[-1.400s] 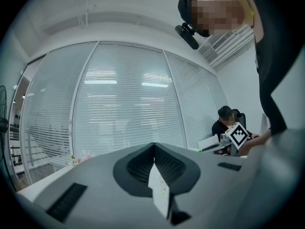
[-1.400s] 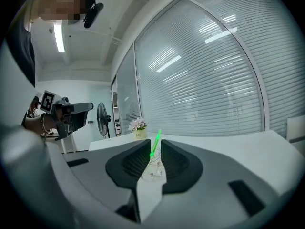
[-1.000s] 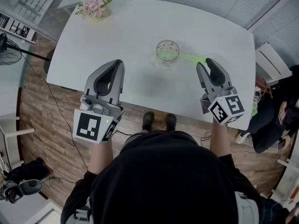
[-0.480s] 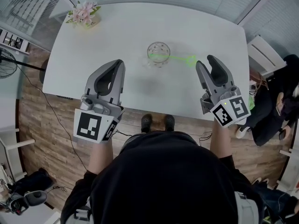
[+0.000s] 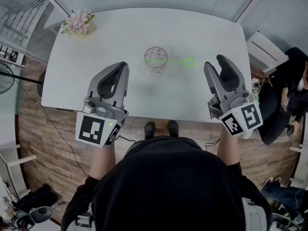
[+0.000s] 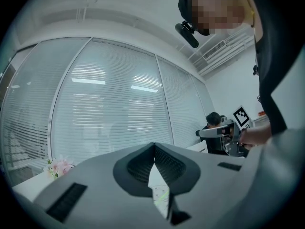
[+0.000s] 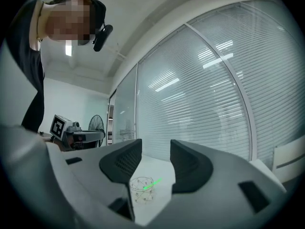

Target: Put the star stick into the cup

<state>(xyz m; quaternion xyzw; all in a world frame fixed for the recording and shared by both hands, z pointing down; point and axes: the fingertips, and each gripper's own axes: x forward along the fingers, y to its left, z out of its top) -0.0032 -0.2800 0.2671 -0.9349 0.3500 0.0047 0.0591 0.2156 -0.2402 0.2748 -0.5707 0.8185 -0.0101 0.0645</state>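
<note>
Star stick (image 5: 175, 61) in cup (image 5: 155, 53); right gripper (image 5: 215, 63) just parted wide, empty (left gripper (image 5: 120, 65) closed).

Table (image 5: 96, 57) is bare left of, in front of & behind the cup (image 5: 156, 57), so there's free passage on those sides. One snag: the green star stick (image 5: 179, 61) leans out of the cup to the right. Flowers (image 5: 77, 23) sit far left & behind the cup at the corner, well apart; off-table right of the cup, a chair (image 5: 263, 49) & a person (image 5: 284, 109) crowd that edge.
</note>
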